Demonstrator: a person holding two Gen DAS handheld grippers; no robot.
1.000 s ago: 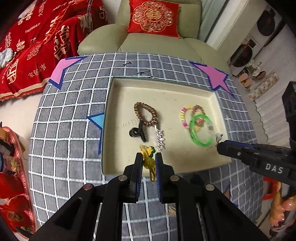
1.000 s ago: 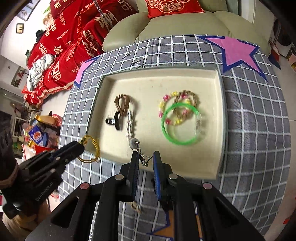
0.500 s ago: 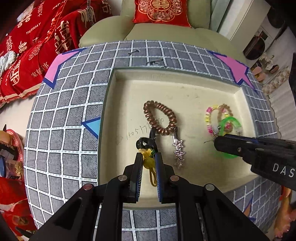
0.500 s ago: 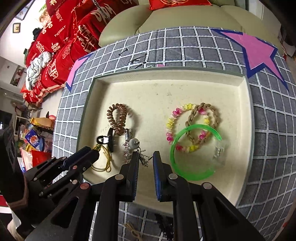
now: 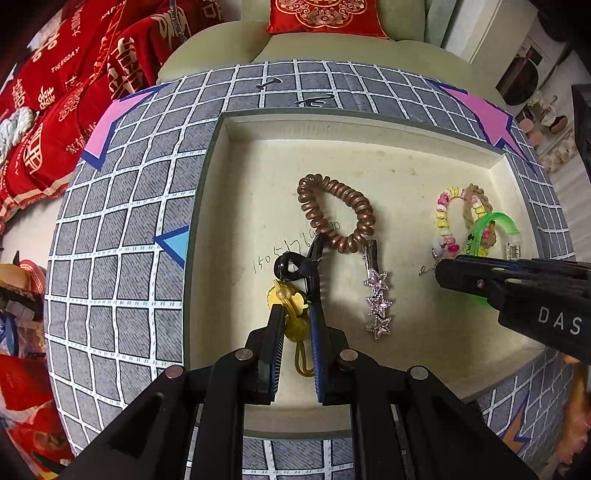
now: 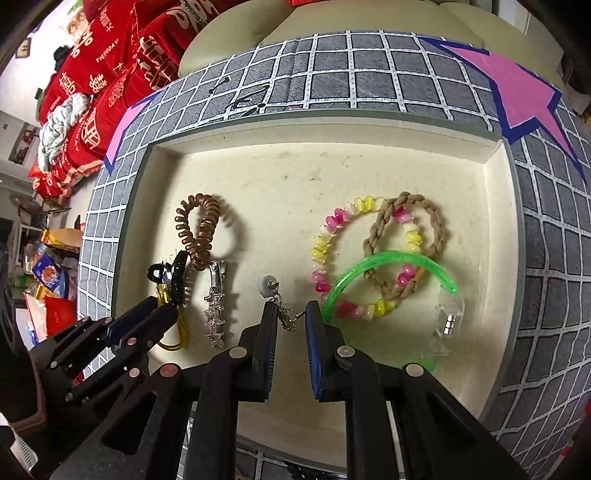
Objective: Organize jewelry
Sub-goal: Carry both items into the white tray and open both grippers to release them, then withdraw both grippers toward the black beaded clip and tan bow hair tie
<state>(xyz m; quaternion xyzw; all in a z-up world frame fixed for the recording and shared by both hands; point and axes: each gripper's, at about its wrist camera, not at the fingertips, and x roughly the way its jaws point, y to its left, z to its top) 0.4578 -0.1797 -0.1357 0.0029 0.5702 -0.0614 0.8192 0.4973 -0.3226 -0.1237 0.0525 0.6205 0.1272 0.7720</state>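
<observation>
A cream tray (image 5: pixel 369 147) lies on a grey checked cloth. My left gripper (image 5: pixel 297 314) is shut on a yellow hair tie (image 5: pixel 291 317) and holds it low over the tray's near left part, beside a black claw clip (image 5: pixel 295 264). My right gripper (image 6: pixel 290 314) is shut on a silver chain earring (image 6: pixel 273 295) with a white disc, just left of the green bangle (image 6: pixel 391 258). A brown coil tie (image 5: pixel 332 214), a star hair clip (image 5: pixel 376 302), a pink and yellow bead bracelet (image 6: pixel 332 229) and a braided tan band (image 6: pixel 417 229) lie in the tray.
The right gripper's body (image 5: pixel 517 291) reaches in from the right in the left wrist view. A beige sofa with a red cushion (image 5: pixel 325 14) stands behind the table. Red blankets (image 5: pixel 74 92) lie at the left. Small dark pins (image 5: pixel 314 99) rest on the cloth beyond the tray.
Both grippers have moved forward from the tray's near edge to over its inside and come lower, each still holding its item. The tray's other pieces have not moved.
</observation>
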